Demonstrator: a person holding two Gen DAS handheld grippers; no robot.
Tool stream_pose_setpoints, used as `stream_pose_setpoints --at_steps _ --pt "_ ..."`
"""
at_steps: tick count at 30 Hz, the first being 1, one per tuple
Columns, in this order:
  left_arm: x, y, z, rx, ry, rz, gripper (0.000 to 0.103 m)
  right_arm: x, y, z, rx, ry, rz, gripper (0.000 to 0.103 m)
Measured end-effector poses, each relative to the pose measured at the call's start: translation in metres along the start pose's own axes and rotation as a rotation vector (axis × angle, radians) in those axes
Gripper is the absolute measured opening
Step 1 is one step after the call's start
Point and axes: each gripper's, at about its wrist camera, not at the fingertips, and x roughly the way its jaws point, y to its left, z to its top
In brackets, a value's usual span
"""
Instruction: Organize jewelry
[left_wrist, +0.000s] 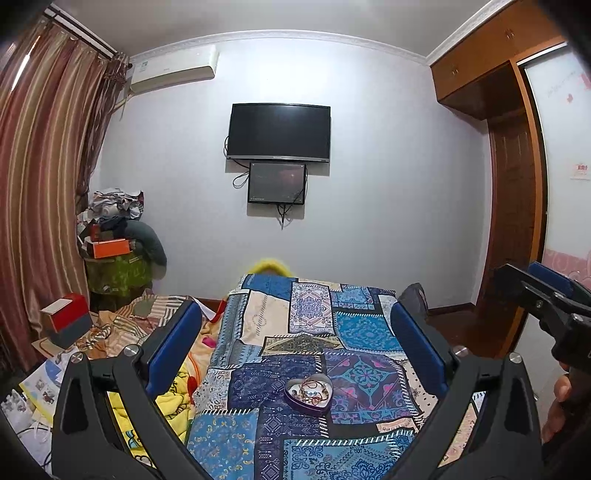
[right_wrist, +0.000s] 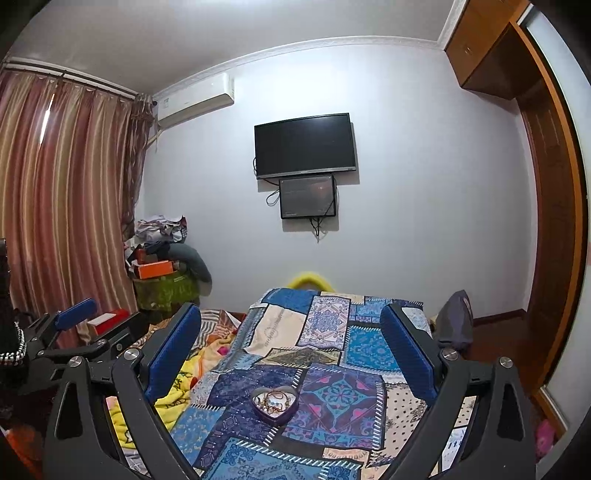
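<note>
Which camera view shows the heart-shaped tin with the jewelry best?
The left wrist view shows the heart-shaped tin slightly better: it appears larger, and the tangled jewelry inside is easier to see. The right wrist view shows the same tin on the patchwork quilt, unobstructed but smaller.

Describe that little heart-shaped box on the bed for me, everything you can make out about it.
The heart-shaped box is a small open tin with a purple, metallic-looking wall and a pale inside. No lid shows. It sits flat on the blue patchwork bedspread. Inside lies a tangle of jewelry: beaded strands and thin chains in gold, reddish and bluish tones. Nothing else touches it; both grippers are apart from it.
</note>
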Motion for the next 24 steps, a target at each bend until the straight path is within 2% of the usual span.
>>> stream_pose_setpoints --at_steps 24 --pt "0.013 0.003 -0.003 -0.017 0.037 -0.040 0.103 0.001 0.000 -0.001 0.003 0.020 0.007 0.097"
